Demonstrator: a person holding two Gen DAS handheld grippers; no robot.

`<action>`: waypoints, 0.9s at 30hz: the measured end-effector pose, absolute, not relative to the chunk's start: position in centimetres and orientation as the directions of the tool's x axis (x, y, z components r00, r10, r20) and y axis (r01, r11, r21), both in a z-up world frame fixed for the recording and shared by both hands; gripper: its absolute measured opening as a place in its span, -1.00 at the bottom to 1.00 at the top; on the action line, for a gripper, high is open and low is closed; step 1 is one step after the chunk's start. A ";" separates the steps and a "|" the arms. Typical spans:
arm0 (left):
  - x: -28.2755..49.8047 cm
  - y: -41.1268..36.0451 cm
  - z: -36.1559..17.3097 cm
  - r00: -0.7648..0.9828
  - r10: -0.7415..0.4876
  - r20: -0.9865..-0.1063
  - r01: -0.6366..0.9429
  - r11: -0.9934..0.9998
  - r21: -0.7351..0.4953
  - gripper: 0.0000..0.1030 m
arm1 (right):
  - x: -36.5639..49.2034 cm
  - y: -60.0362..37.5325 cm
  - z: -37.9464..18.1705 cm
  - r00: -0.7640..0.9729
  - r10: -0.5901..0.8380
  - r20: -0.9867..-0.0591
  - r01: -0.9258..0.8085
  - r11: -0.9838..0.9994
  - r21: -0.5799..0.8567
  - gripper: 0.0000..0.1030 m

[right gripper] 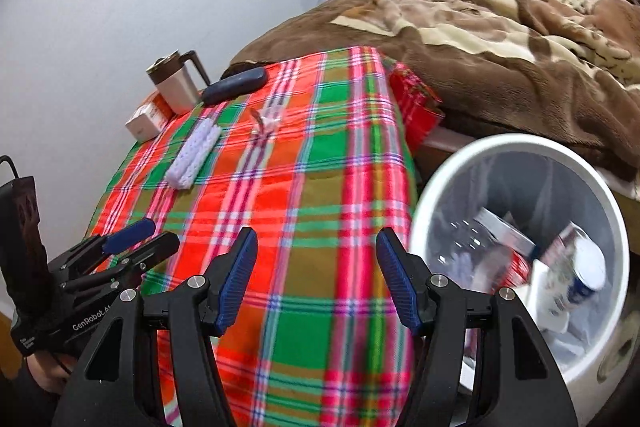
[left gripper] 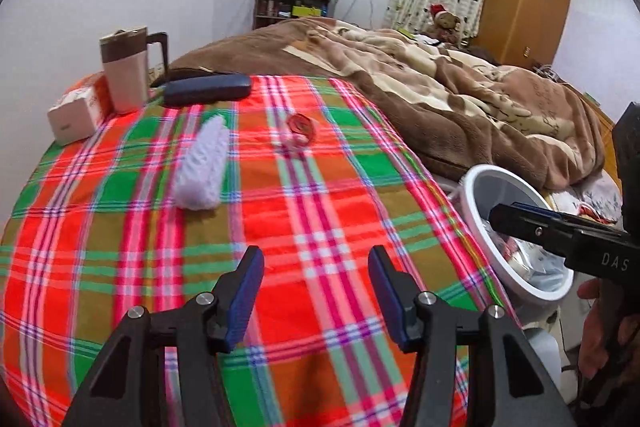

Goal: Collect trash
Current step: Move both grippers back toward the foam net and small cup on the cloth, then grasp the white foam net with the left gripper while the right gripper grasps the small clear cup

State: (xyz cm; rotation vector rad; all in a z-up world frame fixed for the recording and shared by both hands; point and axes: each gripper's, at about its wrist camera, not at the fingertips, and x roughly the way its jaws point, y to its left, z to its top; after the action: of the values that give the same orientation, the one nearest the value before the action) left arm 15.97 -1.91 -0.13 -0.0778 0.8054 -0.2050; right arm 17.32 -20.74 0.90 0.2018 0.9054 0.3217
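Both black two-finger grippers with blue ribbed pads hang over the near edge of the table draped in a red, green and olive plaid cloth (left gripper: 320, 219); the left gripper (left gripper: 316, 291) has its jaws apart with only cloth showing between them; the right gripper (right gripper: 316, 279) likewise stands open and empty, close to the cloth's right edge; just off that edge sits a round white plastic bin (right gripper: 424, 211) holding cans and wrappers; further in, near the middle of the cloth, lie a white knobbly foam sleeve (left gripper: 202, 167) and, apart to its right, a crumpled clear-and-red wrapper (left gripper: 300, 129); along the far edge rest a dark blue oblong case (left gripper: 208, 89), a beige lidded mug with brown handle (left gripper: 126, 71) and a white-and-orange box (left gripper: 78, 113) at the far left corner.
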 end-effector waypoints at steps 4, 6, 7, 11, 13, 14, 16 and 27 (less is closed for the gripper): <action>17.1 -0.3 0.3 0.686 -0.174 -0.706 0.123 0.985 -0.122 0.06 | 18.2 -19.3 1.4 0.572 0.356 -0.739 -0.221 0.934 0.279 0.22; 17.8 0.6 0.5 0.689 -0.153 -0.708 0.104 0.988 -0.113 0.06 | 18.7 -18.7 1.6 0.576 0.349 -0.739 -0.224 0.937 0.269 0.22; 18.2 0.9 0.6 0.691 -0.148 -0.708 0.097 0.989 -0.112 0.06 | 19.0 -18.6 1.6 0.576 0.348 -0.739 -0.221 0.937 0.269 0.22; 20.0 2.6 0.8 0.693 -0.128 -0.709 0.068 0.991 -0.113 0.06 | 20.4 -17.5 1.8 0.560 0.348 -0.752 -0.225 0.937 0.267 0.22; 21.0 3.0 0.8 0.692 -0.120 -0.712 0.064 0.992 -0.106 0.06 | 21.2 -17.1 1.8 0.553 0.351 -0.756 -0.232 0.936 0.265 0.22; 21.5 3.2 0.7 0.691 -0.118 -0.713 0.064 0.993 -0.103 0.06 | 21.5 -16.8 1.9 0.553 0.351 -0.755 -0.238 0.936 0.261 0.22; 22.5 3.6 0.5 0.688 -0.114 -0.717 0.058 0.993 -0.101 0.06 | 22.0 -16.3 2.1 0.558 0.347 -0.754 -0.247 0.937 0.248 0.22; 27.7 5.1 -3.0 0.649 -0.113 -0.753 0.023 0.991 -0.129 0.06 | 25.8 -12.9 1.4 0.568 0.317 -0.760 -0.292 0.940 0.173 0.22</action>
State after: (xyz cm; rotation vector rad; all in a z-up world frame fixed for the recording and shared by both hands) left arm 27.71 5.08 -3.02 -0.1109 0.8620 -0.0777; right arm 25.79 -12.93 1.36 0.0292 0.8981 0.3579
